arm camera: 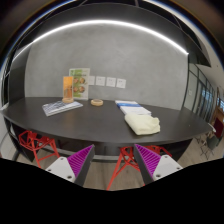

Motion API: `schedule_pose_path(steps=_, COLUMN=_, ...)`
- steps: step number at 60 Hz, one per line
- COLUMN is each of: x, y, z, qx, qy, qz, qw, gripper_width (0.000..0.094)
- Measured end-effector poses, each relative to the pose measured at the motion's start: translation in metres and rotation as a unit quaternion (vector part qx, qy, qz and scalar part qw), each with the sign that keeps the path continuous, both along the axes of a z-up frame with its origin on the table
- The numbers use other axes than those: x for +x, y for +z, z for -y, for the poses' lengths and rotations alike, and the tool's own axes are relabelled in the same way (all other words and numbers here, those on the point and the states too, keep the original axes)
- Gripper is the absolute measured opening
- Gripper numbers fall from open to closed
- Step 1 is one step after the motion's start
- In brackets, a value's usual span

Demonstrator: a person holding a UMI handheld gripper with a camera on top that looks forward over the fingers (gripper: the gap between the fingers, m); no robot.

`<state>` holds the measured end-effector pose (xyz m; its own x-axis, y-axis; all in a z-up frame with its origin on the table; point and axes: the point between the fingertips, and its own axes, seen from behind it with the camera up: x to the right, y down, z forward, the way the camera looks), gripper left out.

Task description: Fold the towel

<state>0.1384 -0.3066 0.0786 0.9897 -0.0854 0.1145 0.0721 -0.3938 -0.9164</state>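
A pale cream towel [141, 123] lies bunched in a thick folded heap on the dark oval table [85, 122], toward its right end. My gripper [112, 158] hangs well short of the table, lower than its near edge, with the towel far beyond the right finger. Both fingers [80, 157] show their purple pads and stand wide apart. Nothing is between them; only the floor and a red stool show in the gap.
A tilted flat book or board [62, 107], a standing picture card [77, 84], a small round object [97, 102] and a blue-white flat item [127, 104] sit on the table. Red stools [38, 145] stand under its near edge. A grey wall rises behind.
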Motion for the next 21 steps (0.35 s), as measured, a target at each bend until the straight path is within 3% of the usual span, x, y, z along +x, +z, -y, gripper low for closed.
schedule_pose_path(steps=8, x=-0.053, y=0.002, z=0.035, qx=-0.006, qy=0.038, qz=0.028, qw=0.999, gripper_width=0.0818)
schedule_pose_path(steps=16, x=-0.053, y=-0.004, z=0.055, qx=-0.017, qy=0.028, qz=0.048, qw=0.998, gripper_width=0.0817)
schedule_pose_path(steps=21, x=-0.06, y=-0.011, z=0.062, qx=-0.03, qy=0.043, qz=0.038, qw=0.998, gripper_width=0.0816)
